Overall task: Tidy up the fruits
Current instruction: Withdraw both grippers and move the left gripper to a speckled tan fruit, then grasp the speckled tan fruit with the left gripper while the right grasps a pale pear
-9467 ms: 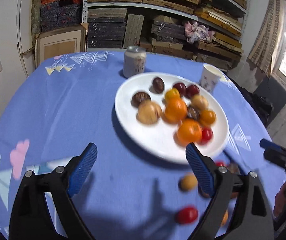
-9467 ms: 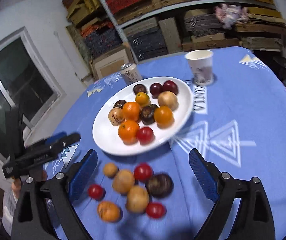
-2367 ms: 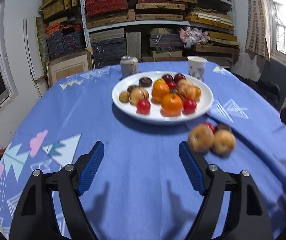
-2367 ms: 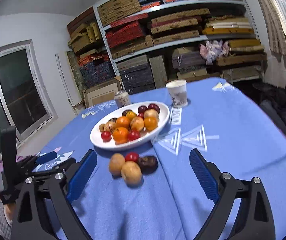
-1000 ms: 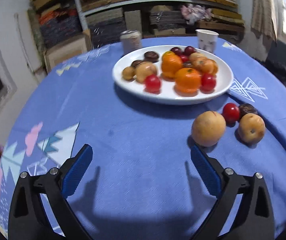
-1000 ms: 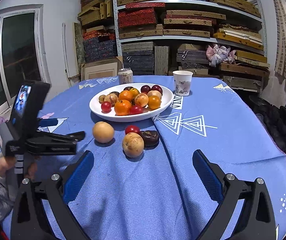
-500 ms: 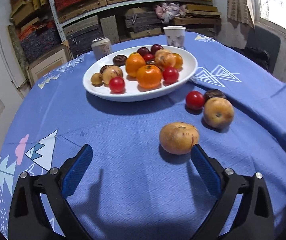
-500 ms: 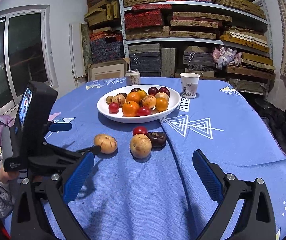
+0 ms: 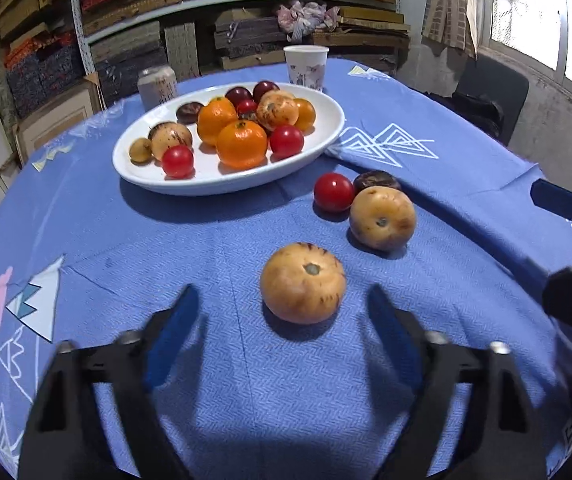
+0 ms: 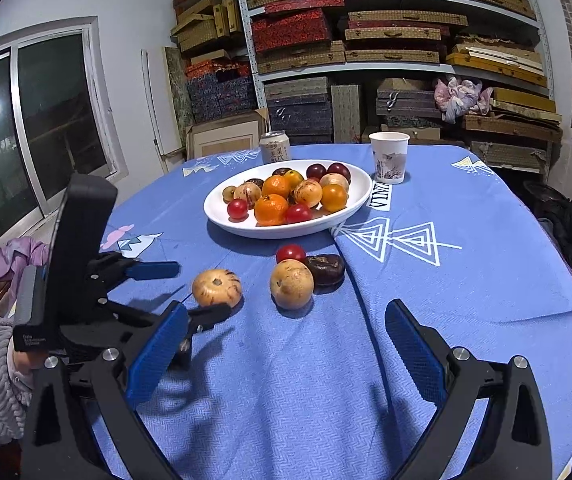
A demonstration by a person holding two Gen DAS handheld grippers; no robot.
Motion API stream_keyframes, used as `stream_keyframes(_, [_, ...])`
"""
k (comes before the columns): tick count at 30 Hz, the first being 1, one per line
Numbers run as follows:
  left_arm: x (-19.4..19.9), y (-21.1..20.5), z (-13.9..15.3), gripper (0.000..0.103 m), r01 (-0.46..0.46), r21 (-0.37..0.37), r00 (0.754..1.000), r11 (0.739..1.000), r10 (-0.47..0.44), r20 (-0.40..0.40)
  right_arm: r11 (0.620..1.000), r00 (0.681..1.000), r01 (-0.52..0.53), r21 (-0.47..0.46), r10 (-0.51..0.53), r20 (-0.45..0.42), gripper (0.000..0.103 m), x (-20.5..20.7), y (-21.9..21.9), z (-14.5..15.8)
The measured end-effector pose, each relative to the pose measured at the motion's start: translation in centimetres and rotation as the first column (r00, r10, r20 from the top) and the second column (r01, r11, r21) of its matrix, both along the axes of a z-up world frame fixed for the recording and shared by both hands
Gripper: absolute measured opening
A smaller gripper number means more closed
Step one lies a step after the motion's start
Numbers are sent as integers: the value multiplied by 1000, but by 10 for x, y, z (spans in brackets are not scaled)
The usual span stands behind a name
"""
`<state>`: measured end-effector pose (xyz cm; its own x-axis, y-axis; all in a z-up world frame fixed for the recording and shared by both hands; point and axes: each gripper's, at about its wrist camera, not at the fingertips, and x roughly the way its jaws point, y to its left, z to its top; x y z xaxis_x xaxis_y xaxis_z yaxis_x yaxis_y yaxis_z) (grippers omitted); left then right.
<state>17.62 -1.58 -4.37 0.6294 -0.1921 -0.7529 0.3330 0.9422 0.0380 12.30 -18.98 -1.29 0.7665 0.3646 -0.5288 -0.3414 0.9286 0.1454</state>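
Closer now than a second ago: left gripper [image 9: 282, 316] closing around tan fruit [image 9: 303, 282], pads not yet touching. Right gripper [image 10: 282, 344] wide open, empty. Plate [image 9: 325, 136] beyond fingertips mostly loaded; four fruits left on cloth.

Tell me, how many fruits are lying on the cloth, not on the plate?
4. A tan fruit sits alone nearest the left gripper; another tan fruit, a red tomato and a dark fruit cluster below the plate.
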Motion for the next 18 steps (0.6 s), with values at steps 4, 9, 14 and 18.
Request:
stream_keyframes(4, [7, 3, -5, 63, -11, -32, 999, 999, 9, -44, 1000, 1000, 6, 4, -6, -15, 100, 2, -1, -2])
stream_keyframes(9, [12, 2, -4, 63, -15, -49, 999, 999, 13, -43, 1000, 1000, 5, 2, -5, -26, 100, 3, 0, -3])
stream_keyframes(14, [14, -2, -3, 63, 1, -54, 999, 999, -3, -38, 1000, 999, 8, 2, -8, -49, 100, 8, 0, -6])
stream_keyframes(18, [18, -3, -3, 45, 28, -90, 998, 996, -32, -50, 1000, 998, 11, -1, -11, -67, 100, 11, 0, -9])
